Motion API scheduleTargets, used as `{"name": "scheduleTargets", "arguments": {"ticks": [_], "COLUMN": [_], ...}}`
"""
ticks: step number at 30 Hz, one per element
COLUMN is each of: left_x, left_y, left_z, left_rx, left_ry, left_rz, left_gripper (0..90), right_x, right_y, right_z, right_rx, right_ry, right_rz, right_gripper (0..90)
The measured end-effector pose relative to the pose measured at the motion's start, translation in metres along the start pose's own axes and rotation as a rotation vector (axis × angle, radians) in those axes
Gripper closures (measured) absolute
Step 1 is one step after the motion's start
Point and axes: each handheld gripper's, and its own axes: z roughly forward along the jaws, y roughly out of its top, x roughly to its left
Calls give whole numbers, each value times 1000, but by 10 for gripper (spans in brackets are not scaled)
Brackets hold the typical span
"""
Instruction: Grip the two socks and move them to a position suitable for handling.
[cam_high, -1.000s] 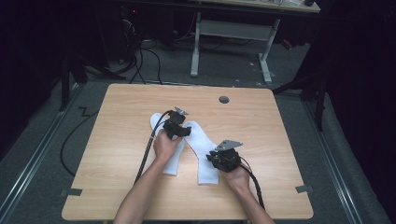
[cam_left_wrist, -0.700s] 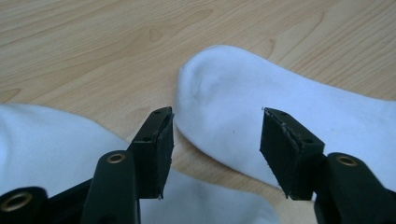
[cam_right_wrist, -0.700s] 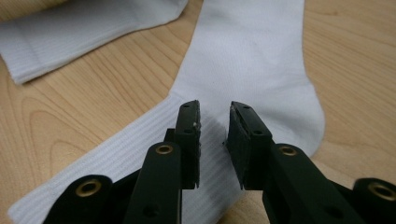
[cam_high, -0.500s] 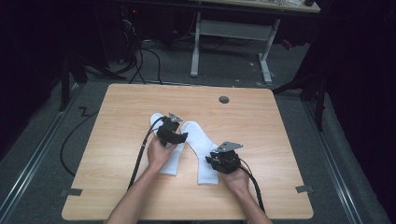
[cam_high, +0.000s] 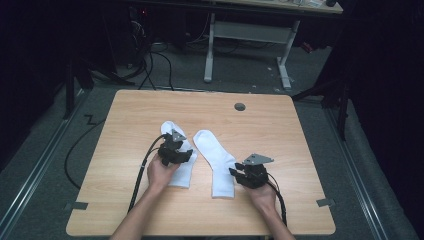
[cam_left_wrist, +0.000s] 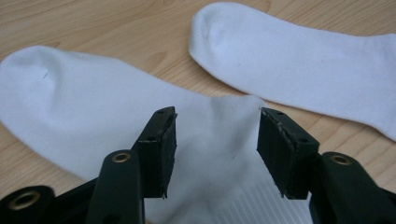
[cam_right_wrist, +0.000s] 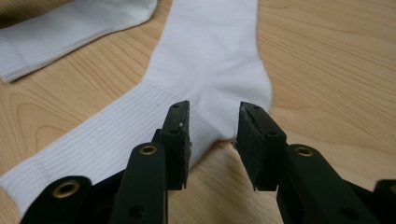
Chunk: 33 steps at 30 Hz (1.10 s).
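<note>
Two white socks lie side by side on the wooden table (cam_high: 280, 125). The left sock (cam_high: 169, 127) (cam_left_wrist: 93, 107) (cam_right_wrist: 60, 37) lies under my left gripper (cam_high: 184, 154) (cam_left_wrist: 215, 149), whose jaws stand open over its heel, touching nothing. The right sock (cam_high: 212, 155) (cam_left_wrist: 303, 60) (cam_right_wrist: 210, 60) is bent at the heel. My right gripper (cam_high: 235, 172) (cam_right_wrist: 212, 140) is at that heel from the right. Its jaws have just been opening, and the heel's edge lies between the tips without being pinched.
A round cable hole (cam_high: 240, 106) sits near the table's far edge. The left gripper's black cable (cam_high: 144, 172) trails off the near edge. Tape marks (cam_high: 325, 202) lie near the front corners. A desk frame (cam_high: 250, 35) stands on the floor beyond.
My left gripper has drawn back toward the person and a little left along the left sock. The right hand has stayed at the right sock's heel.
</note>
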Motion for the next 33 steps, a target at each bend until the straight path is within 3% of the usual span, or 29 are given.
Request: {"name": "scheduleTargets", "arguments": {"ticks": [11, 18, 24, 27, 33], "left_x": [1, 1, -1, 0, -1], "left_y": [-10, -17, -23, -26, -30], "left_z": [-10, -16, -19, -17, -10], "left_rx": [14, 0, -4, 1, 15], "left_ry": [-3, -4, -3, -6, -10], "left_rz": [14, -7, -9, -21, -21], "left_gripper": [474, 465, 468, 470, 479], "right_x": [-19, -41, -56, -60, -60], "right_y": [-11, -32, -47, -49, -53], "right_z": [-20, -34, -46, -49, -53], "right_rx": [-9, -11, 11, 28, 35], "right_ry": [-43, -115, -208, -242, -240], "right_rz": [38, 114, 161, 163, 148], "right_gripper": [639, 622, 598, 565, 515]}}
